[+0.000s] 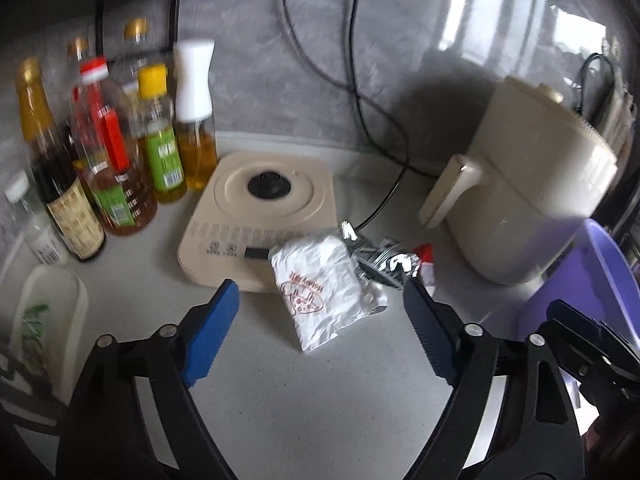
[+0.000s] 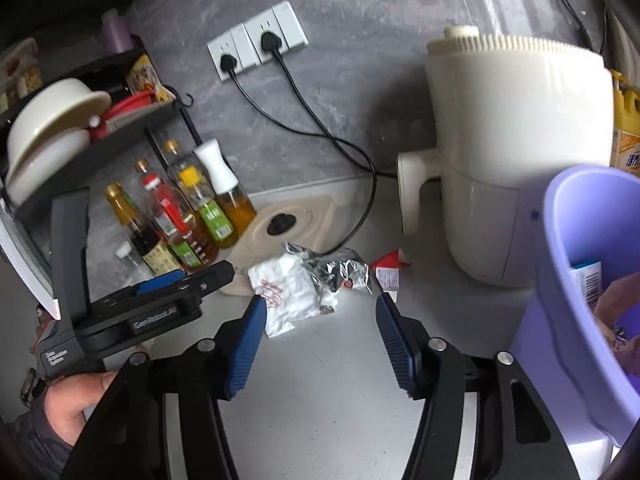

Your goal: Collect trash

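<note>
A crumpled white paper wrapper with red print (image 1: 320,288) (image 2: 290,290) lies on the grey counter in front of a beige appliance base. A silver foil wrapper (image 1: 380,260) (image 2: 340,270) lies against its right side, and a small red-and-white packet (image 1: 426,264) (image 2: 388,272) lies further right. My left gripper (image 1: 320,292) is open and empty, its jaws on either side of the white wrapper, just above it. My right gripper (image 2: 320,300) is open and empty, a little short of the trash. A purple bin (image 2: 580,280) (image 1: 580,280) at the right holds some rubbish.
A beige appliance base (image 1: 264,208) sits behind the trash, with its black cable trailing to wall sockets (image 2: 256,44). A cream air fryer (image 1: 520,184) (image 2: 512,152) stands at the right. Several oil and sauce bottles (image 1: 112,152) (image 2: 180,216) stand at the left under a dish rack (image 2: 60,128).
</note>
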A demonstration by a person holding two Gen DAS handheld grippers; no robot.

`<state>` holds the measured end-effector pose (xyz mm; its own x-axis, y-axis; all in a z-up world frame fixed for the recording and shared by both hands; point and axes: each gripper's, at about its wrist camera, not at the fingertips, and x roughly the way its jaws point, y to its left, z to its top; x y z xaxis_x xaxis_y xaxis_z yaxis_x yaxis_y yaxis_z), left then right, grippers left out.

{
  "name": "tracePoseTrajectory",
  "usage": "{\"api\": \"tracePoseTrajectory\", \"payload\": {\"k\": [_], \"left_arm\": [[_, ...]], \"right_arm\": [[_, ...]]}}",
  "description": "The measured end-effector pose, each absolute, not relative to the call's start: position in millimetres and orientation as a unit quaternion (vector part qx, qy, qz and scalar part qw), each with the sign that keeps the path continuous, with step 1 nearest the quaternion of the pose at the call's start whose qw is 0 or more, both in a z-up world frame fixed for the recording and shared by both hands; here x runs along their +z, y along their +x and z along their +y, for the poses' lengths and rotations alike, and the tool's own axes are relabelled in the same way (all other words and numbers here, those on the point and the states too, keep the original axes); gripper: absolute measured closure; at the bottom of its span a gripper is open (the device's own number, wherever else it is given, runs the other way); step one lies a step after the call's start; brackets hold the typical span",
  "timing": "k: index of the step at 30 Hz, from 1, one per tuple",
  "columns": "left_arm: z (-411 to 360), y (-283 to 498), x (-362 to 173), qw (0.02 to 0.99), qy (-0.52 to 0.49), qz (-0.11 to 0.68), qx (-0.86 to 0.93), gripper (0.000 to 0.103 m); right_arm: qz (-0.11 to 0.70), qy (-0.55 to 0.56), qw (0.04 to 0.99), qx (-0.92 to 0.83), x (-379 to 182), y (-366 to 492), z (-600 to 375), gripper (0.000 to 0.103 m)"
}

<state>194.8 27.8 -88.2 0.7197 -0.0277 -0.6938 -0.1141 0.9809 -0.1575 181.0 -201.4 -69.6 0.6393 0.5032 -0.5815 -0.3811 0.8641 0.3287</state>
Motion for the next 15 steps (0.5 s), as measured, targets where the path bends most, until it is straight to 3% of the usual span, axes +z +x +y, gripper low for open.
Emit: {"api": "tracePoseTrajectory", "payload": {"k": [14,15], "left_arm": [[34,238,-161,0.888,-0.130,0.439,0.032,0.038],[35,240,-166,0.886,-0.136,0.442,0.028,0.046]], "right_arm": [[0.382,0.068,0.894,0.224,-108,212,-187,0.059],[0.383,0.066,0.893,0.224,-110,215,-185,0.059]]}}
